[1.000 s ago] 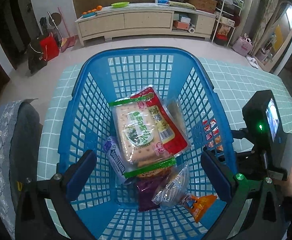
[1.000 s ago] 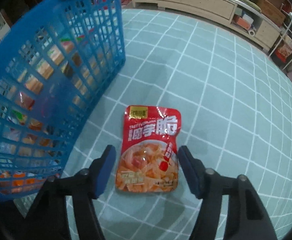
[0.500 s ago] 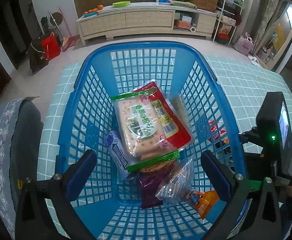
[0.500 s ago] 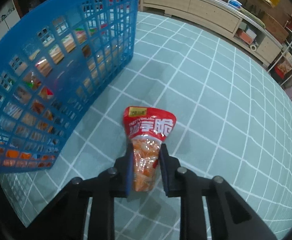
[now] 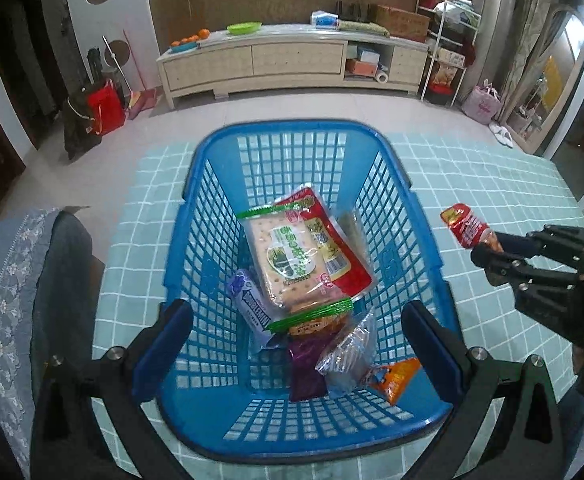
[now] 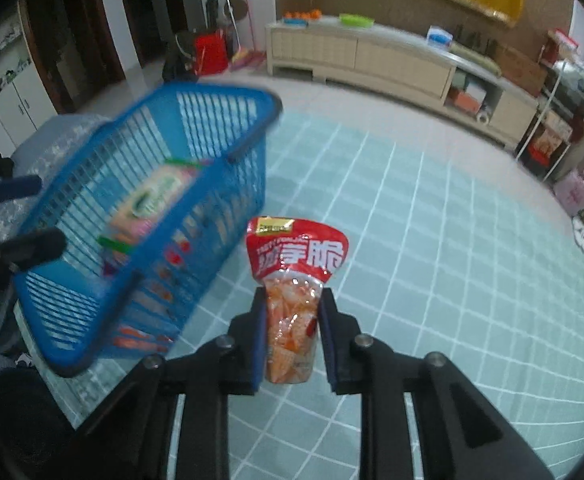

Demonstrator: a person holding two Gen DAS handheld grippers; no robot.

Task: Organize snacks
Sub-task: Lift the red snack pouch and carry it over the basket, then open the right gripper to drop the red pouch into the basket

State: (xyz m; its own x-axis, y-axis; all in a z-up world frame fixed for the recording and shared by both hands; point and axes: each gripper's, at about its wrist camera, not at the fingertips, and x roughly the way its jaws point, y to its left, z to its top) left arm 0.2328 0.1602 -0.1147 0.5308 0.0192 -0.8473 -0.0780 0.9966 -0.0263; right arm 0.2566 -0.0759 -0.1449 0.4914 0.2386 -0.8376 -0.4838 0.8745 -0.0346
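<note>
A blue plastic basket (image 5: pixel 412 216) stands on the teal checked tablecloth and holds several snack packets, with a cracker pack (image 5: pixel 287 256) on top. My left gripper (image 5: pixel 298 340) is open and empty above the basket's near end. My right gripper (image 6: pixel 292 324) is shut on a red snack pouch (image 6: pixel 296 280) and holds it in the air to the right of the basket (image 6: pixel 91 320). The pouch (image 5: pixel 468 228) and right gripper (image 5: pixel 488 250) also show in the left wrist view, beside the basket's right rim.
A grey-covered chair (image 5: pixel 19 300) stands at the table's left side. The teal tablecloth (image 6: pixel 452 240) stretches to the right of the basket. A long cream cabinet (image 5: pixel 292 64) stands against the far wall.
My right gripper closed on the red pouch and lifted it off the cloth, up beside the basket's right rim. My left gripper rose and drew back a little.
</note>
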